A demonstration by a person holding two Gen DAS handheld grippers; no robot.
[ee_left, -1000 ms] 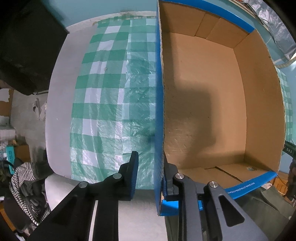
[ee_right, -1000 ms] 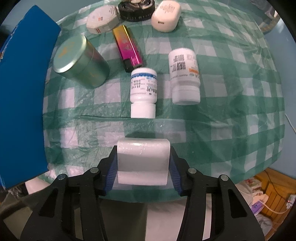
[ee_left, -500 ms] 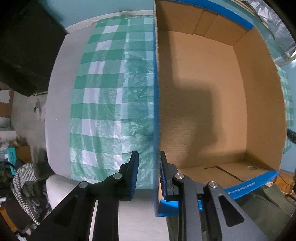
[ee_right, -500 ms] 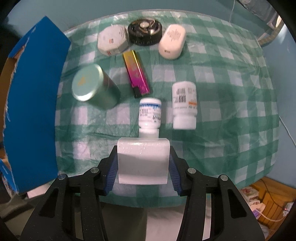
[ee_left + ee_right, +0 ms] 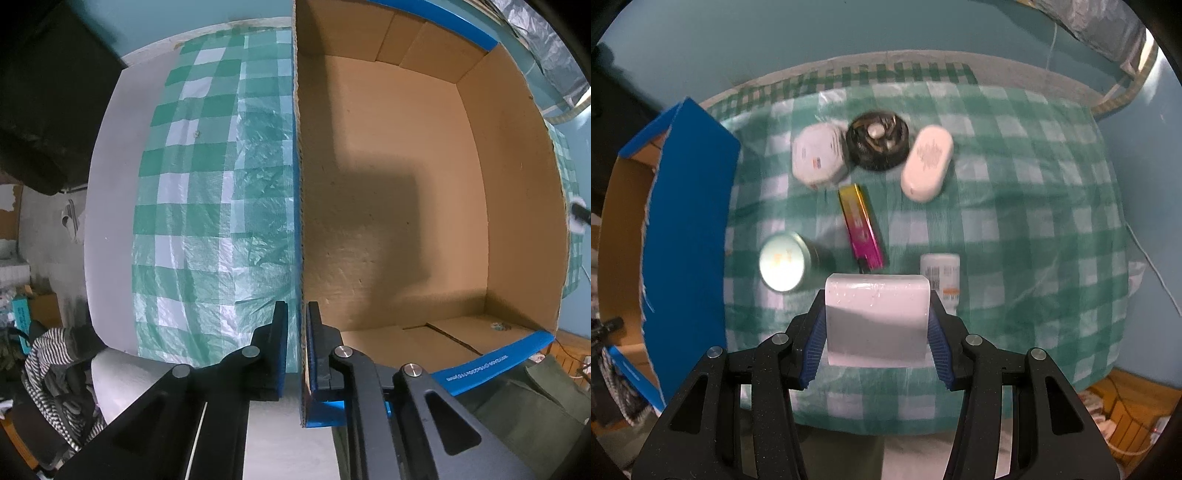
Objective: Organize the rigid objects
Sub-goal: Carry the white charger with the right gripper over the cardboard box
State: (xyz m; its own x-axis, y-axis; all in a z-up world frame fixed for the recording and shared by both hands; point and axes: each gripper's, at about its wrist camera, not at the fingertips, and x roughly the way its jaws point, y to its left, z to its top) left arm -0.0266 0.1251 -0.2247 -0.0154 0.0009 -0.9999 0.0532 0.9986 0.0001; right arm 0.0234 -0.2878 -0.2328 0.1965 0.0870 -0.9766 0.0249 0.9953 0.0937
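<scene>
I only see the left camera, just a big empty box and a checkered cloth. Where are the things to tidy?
Observer: On the cloth beside the box: a round tin, a pink lighter, a white bottle and more.
Operator: Is the other hand holding something?
Observer: Yes, the right gripper is shut on a white block.
Operator: Is it over the box?
Observer: No, it is over the cloth; the box is at its left.
</scene>
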